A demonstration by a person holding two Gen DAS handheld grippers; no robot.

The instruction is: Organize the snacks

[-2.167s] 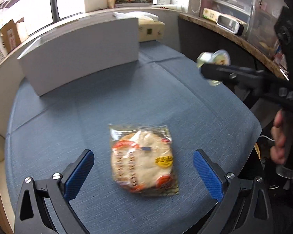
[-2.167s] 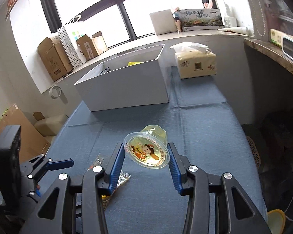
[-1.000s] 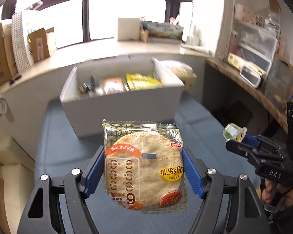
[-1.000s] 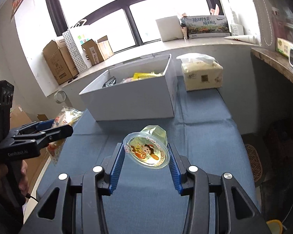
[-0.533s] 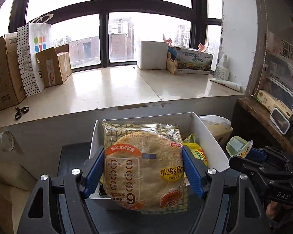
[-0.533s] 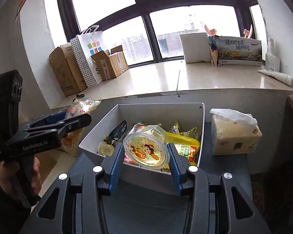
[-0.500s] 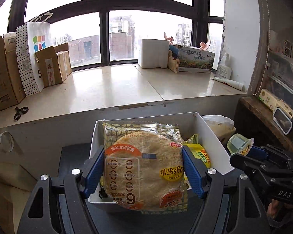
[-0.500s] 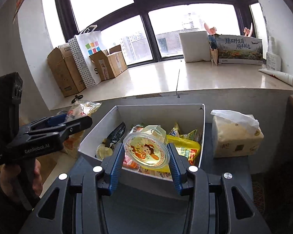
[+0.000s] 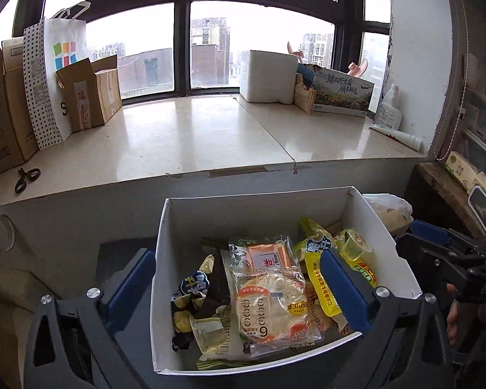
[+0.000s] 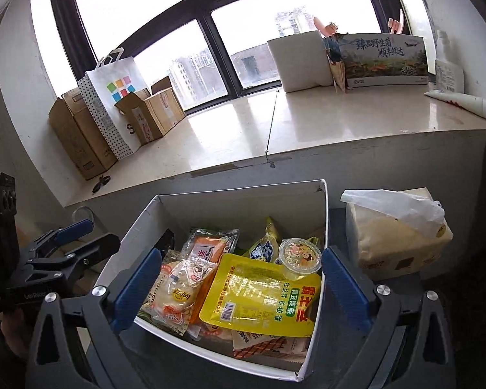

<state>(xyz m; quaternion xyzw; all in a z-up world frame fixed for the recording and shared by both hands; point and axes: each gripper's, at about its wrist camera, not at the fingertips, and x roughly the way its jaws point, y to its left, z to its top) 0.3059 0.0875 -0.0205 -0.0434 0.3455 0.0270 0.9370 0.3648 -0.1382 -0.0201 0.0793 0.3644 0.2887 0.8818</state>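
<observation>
Both of your grippers are over the white box [image 9: 165, 291] now, and both stand spread wide with nothing between the pads. Your left gripper [image 9: 239, 288] has just been opening: its blue pads sit low in the frame, one outside the box's left wall, one over the right half, and the round cake packet [image 9: 270, 304] lies flat inside the box between them, touching neither pad. Your right gripper [image 10: 239, 287] has just been opening too; the jelly cup [image 10: 299, 256] rests in the box at centre right of that view, its cartoon lid facing up, perched against the top edge of the yellow pouch [image 10: 259, 301]. In the left wrist view that same cup [image 9: 356, 246] shows right of centre, tipped on the yellow packets. The box sits at bottom centre in both views, packed with snacks. A tissue pack [image 10: 395, 236] stands just right of the box, and the pale window ledge [image 9: 210, 136] fills the middle band behind.
</observation>
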